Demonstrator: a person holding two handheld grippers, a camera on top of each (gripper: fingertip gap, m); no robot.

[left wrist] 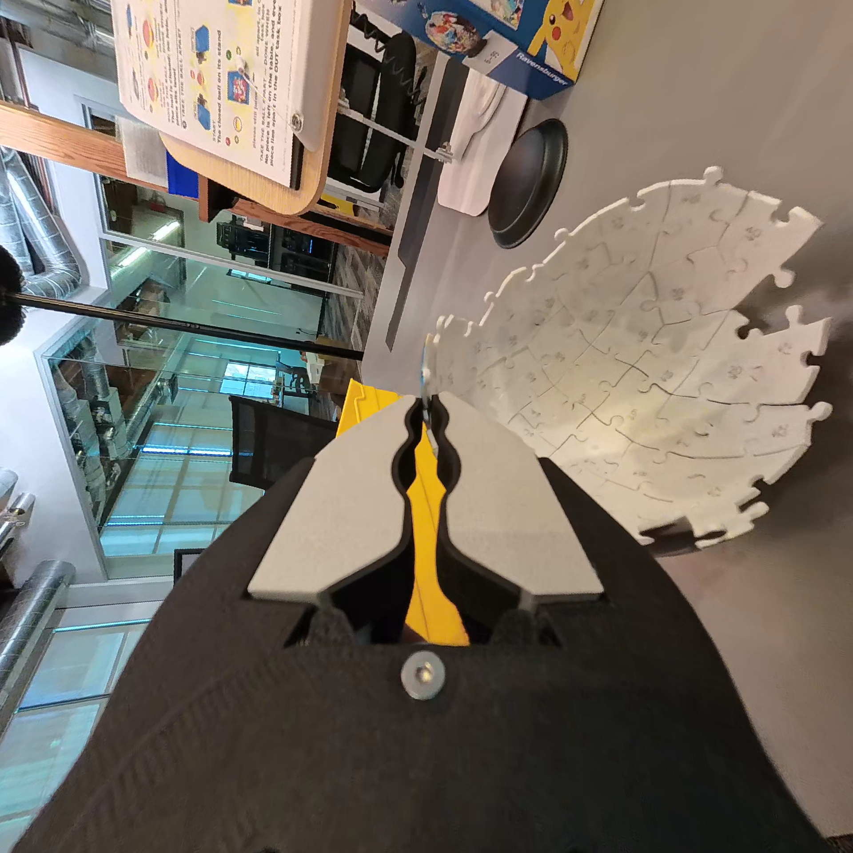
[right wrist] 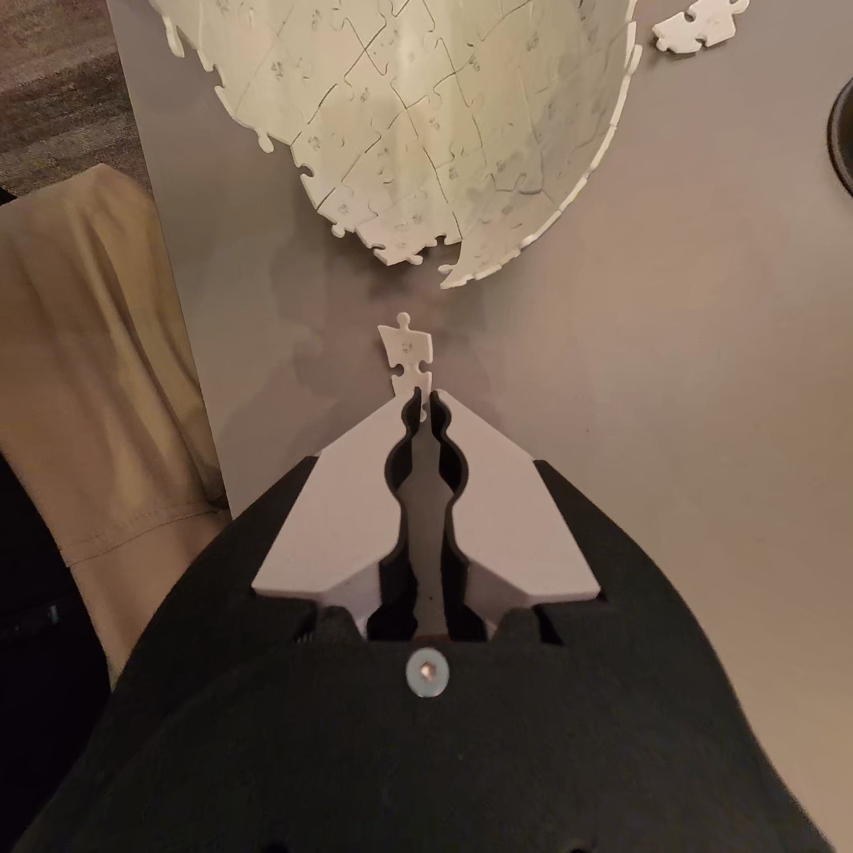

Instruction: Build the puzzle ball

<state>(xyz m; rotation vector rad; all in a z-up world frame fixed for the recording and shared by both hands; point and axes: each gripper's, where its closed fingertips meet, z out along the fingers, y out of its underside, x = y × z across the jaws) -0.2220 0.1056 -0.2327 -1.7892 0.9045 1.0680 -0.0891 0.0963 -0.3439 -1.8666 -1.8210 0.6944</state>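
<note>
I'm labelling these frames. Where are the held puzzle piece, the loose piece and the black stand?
held puzzle piece (right wrist: 408, 351), right wrist view, its flat middle.
loose piece (right wrist: 697, 23), right wrist view, its middle.
black stand (left wrist: 526, 184), left wrist view, its dome.

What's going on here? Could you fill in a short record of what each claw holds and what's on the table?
left gripper: shut on the rim of the puzzle shell
right gripper: shut on a small joined piece, just short of the shell's edge
puzzle shell: white, bowl-shaped, unfinished, jagged rim
loose piece: on the grey table
black stand: beside the shell
puzzle box: far end
</note>
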